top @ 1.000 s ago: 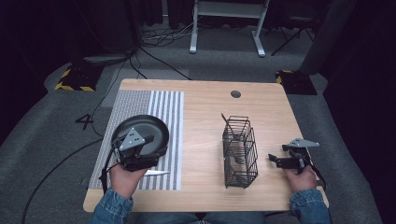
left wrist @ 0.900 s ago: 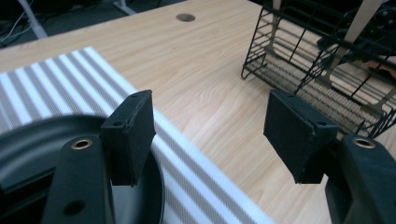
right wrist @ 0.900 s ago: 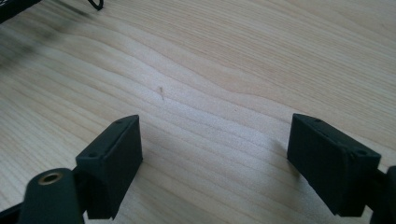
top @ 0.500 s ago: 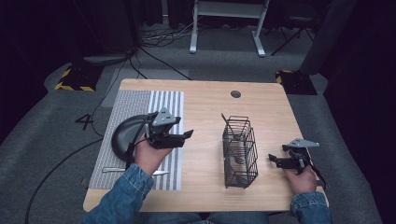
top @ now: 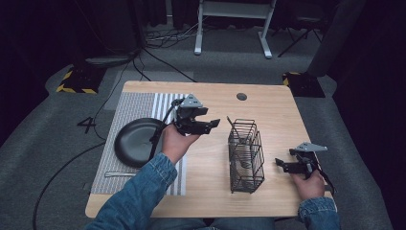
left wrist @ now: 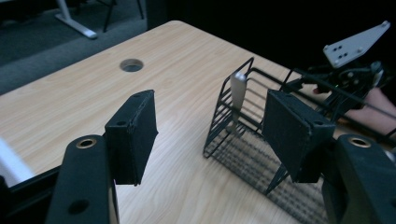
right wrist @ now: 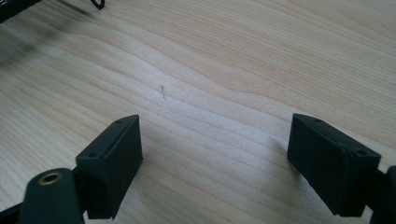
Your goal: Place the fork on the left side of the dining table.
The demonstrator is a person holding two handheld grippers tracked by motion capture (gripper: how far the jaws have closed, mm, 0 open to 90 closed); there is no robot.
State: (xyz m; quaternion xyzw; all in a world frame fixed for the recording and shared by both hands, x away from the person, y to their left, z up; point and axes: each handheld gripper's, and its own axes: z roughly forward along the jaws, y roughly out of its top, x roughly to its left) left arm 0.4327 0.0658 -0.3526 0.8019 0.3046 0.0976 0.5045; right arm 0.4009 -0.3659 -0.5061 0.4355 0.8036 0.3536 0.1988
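No legible writing on any item. Right gripper (top: 283,165) at the near right of the desk (top: 277,115), jaws spread, nothing between them, bare wood beneath in its own view. Wire basket (top: 246,155) stands mid-desk, long axis running near to far; the left gripper view shows a white handle (left wrist: 238,88) upright inside. Left gripper (top: 214,124) hovers beyond, jaws released, pointing toward the basket. Black pan (top: 136,142) on striped mat (top: 139,103), far left.

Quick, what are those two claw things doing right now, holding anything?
Left gripper: open, holding nothing, raised near the wire basket.
Right gripper: open, holding nothing, low over the table.
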